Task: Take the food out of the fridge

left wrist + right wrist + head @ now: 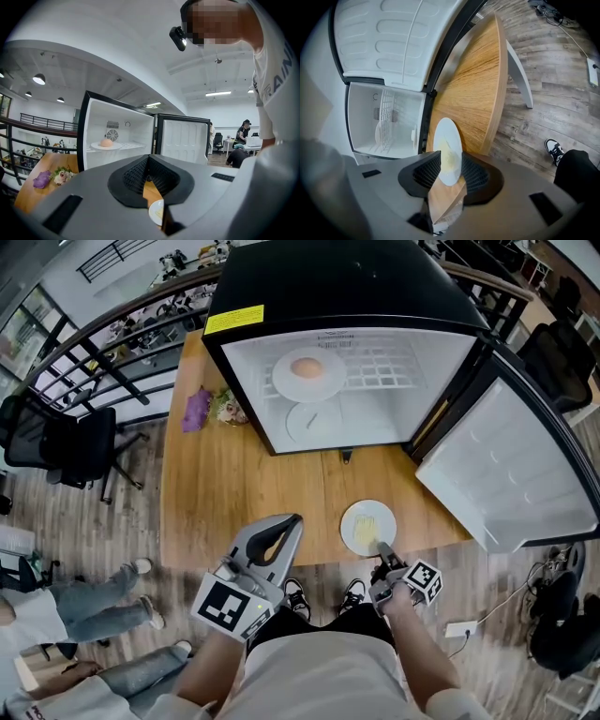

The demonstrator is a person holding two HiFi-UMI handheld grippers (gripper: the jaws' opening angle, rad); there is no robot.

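While right gripper (447, 161) fingers stand apart, near rim of plate of yellow food (367, 524) sits between them, not clamped. Plate lies flat on worktop (244, 493), by its front edge. Left gripper (294, 519) fingers together, nothing between; same plate off to their right, clear of them. Beyond both pairs of fingers: fridge (356, 296) open, door (511, 465) swung right. Inside, on shelf, white plate (333, 381) carrying round peach-coloured food (307, 367); second plate (314, 421) below it.

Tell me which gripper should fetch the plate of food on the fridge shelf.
Probably left. The left gripper is empty and faces the open fridge, while the right gripper has its open jaws around the rim of the table plate.
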